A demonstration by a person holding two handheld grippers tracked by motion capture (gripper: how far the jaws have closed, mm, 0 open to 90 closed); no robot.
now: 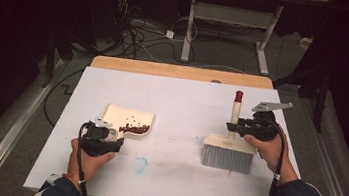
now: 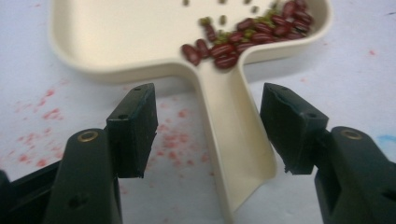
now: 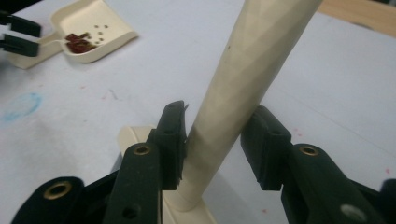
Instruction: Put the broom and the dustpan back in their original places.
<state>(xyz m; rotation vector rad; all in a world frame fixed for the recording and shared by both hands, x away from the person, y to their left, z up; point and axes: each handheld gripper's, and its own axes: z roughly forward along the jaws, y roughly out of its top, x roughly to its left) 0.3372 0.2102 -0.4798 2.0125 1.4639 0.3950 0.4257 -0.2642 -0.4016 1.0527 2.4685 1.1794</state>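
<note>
A cream dustpan (image 1: 127,117) lies on the white table sheet (image 1: 187,99) at the left, with red beans (image 1: 134,129) heaped near its handle. My left gripper (image 1: 116,136) is open, its jaws on either side of the dustpan handle (image 2: 233,140) without touching it. At the right a cream brush (image 1: 228,155) stands on its grey bristles, its handle (image 1: 235,113) upright with a red tip. My right gripper (image 1: 235,127) has that handle (image 3: 252,60) between its jaws. One pad is against it and a thin gap shows at the other.
A blue smudge (image 1: 140,164) and faint red stains mark the sheet between the hands. The wooden table edge (image 1: 180,71) runs along the back. Beyond it stand desk legs (image 1: 189,29), and cables lie on the floor.
</note>
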